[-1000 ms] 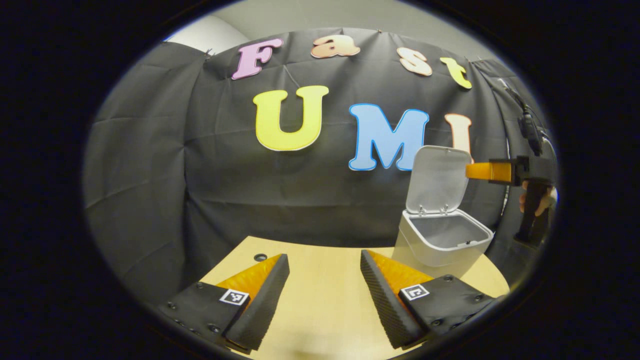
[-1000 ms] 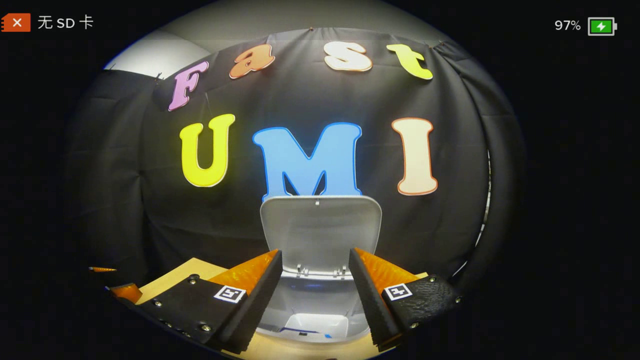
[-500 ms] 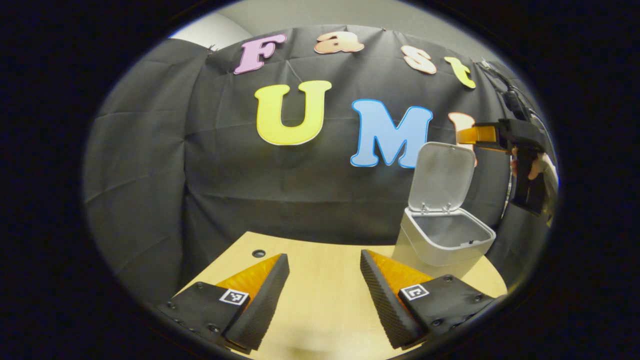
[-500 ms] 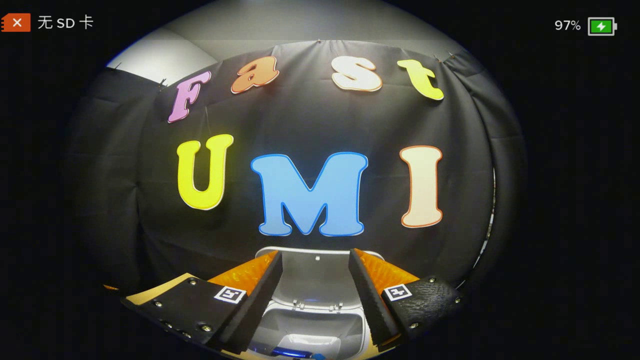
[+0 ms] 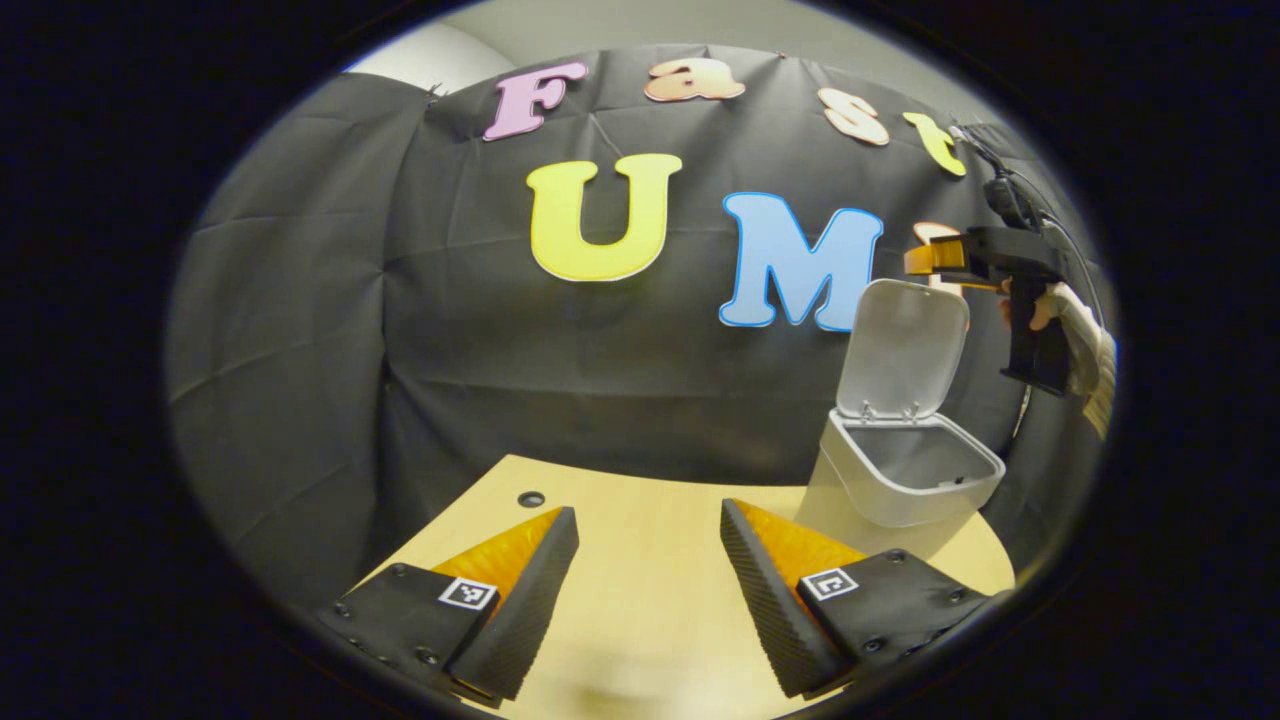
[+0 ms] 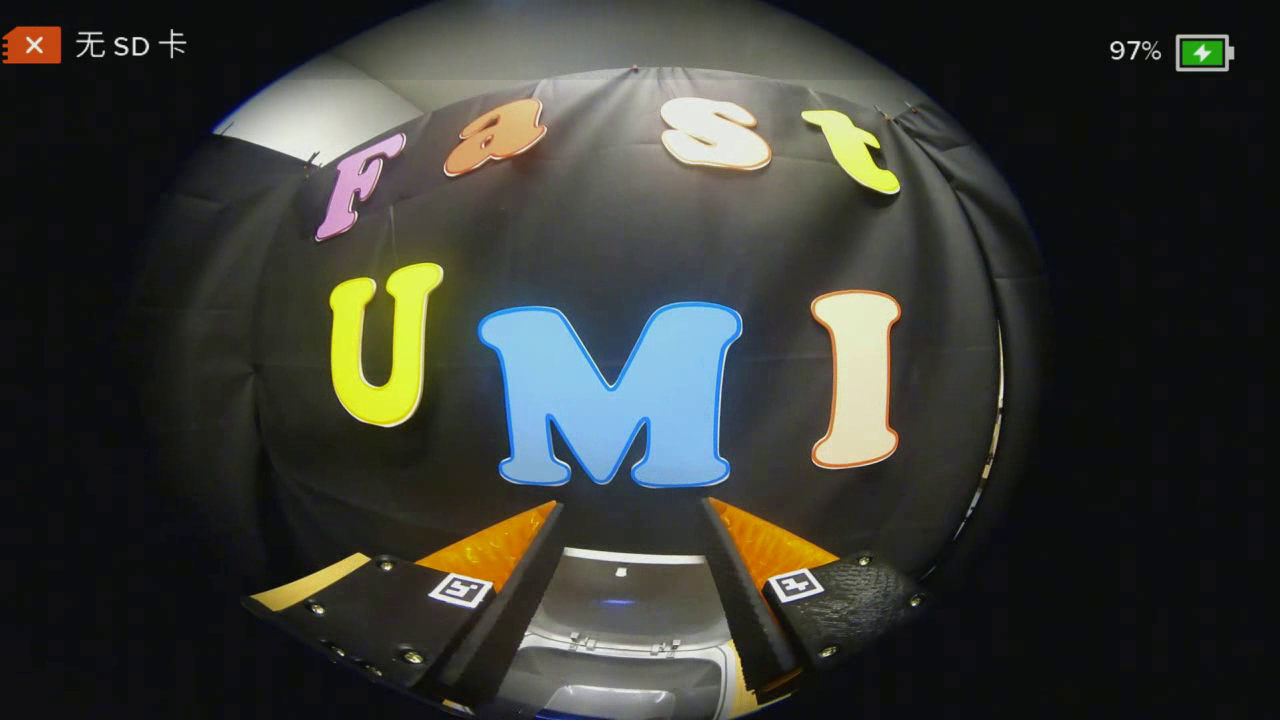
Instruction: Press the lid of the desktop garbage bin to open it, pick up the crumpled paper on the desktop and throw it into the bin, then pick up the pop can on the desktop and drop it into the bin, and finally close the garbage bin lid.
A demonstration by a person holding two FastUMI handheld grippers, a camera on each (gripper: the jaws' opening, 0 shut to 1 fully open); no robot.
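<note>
Overhead, bare tabletop (image 5: 640, 530) (dark booth)

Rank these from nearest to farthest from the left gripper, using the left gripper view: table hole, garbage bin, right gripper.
1. Table hole: just beyond the left gripper's left finger.
2. Garbage bin: ahead on the right, lid up.
3. Right gripper: above the lid's top edge.
</note>
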